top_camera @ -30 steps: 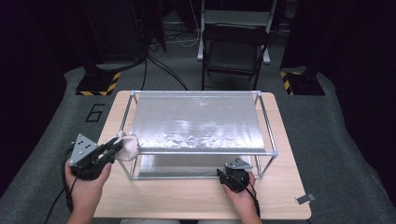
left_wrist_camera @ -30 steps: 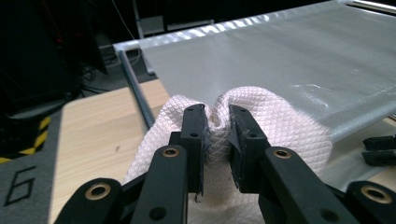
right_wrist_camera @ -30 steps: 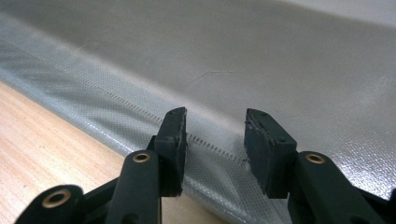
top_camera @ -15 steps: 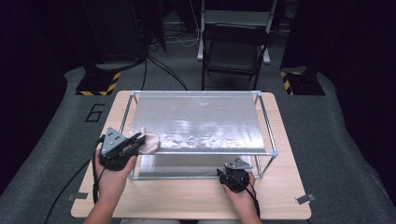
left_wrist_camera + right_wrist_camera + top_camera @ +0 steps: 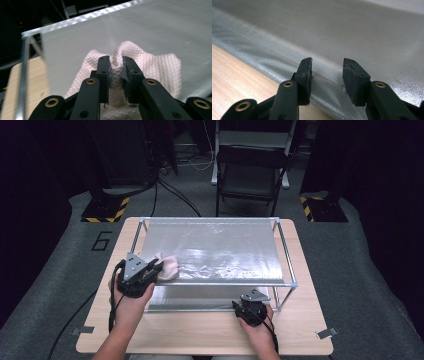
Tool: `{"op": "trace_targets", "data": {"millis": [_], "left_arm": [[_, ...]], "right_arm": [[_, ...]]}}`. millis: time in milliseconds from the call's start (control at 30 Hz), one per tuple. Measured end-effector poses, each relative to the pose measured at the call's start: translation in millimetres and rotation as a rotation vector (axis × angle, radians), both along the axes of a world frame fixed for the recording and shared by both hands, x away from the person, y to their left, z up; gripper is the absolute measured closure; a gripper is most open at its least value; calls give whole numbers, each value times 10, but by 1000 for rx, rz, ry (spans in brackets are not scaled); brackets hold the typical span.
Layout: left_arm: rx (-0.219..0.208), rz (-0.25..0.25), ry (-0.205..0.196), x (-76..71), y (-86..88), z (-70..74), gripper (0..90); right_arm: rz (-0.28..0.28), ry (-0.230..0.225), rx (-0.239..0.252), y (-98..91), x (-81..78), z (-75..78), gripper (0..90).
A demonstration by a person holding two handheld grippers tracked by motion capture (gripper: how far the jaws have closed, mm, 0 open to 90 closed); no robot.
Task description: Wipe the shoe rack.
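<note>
Left gripper (image 5: 115, 67) pinches cloth (image 5: 150, 65) on shelf (image 5: 175, 30).

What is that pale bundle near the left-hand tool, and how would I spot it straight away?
Start at the wooden table and the metal-framed rack with a shiny silver top sheet standing on it. At that sheet's near left corner lies a crumpled cloth, pinched between the jaws of the left gripper. It is pale pink with a quilted diamond weave, the one soft, colored thing on the smooth silver surface.
</note>
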State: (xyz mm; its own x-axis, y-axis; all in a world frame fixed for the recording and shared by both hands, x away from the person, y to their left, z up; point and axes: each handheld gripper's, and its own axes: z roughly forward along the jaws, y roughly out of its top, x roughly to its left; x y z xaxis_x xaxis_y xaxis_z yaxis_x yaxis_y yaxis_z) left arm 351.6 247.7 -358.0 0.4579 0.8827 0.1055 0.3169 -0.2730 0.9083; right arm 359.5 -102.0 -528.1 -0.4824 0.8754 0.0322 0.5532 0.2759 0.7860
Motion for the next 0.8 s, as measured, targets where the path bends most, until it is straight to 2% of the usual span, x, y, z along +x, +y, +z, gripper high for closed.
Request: {"op": "trace_targets", "data": {"millis": [67, 133, 300, 333, 400, 467, 567, 600, 700, 767, 800], "left_arm": [[2, 43, 4, 0, 141, 5, 767], [-5, 58, 6, -2, 207, 3, 767], [-24, 38, 15, 0, 183, -4, 756], [-14, 38, 11, 8, 129, -4, 728], [-4, 51, 4, 7, 96, -2, 660], [-3, 52, 2, -12, 101, 2, 577], [-8, 58, 4, -37, 124, -2, 501], [-3, 58, 39, -34, 143, -24, 477], [5, 49, 50, -27, 156, -58, 474], [1, 49, 45, -29, 169, -81, 566], [6, 51, 39, -30, 175, -83, 566]], "right_arm": [[2, -2, -1, -3, 2, 0, 592], [11, -12, -11, -8, 8, 0, 592], [10, -11, -10, -8, 7, 0, 593], [17, -11, 7, -4, 3, 2, 593], [5, -2, -3, -6, 0, 0, 593], [7, 0, 2, -2, 5, -4, 593], [10, 3, -4, -4, 7, -3, 593], [15, -1, -10, -8, 9, -1, 593], [10, 3, -4, -4, 7, -3, 593], [11, -11, -9, -8, 6, 0, 593], [12, -2, -3, -5, 7, -5, 593]]}}
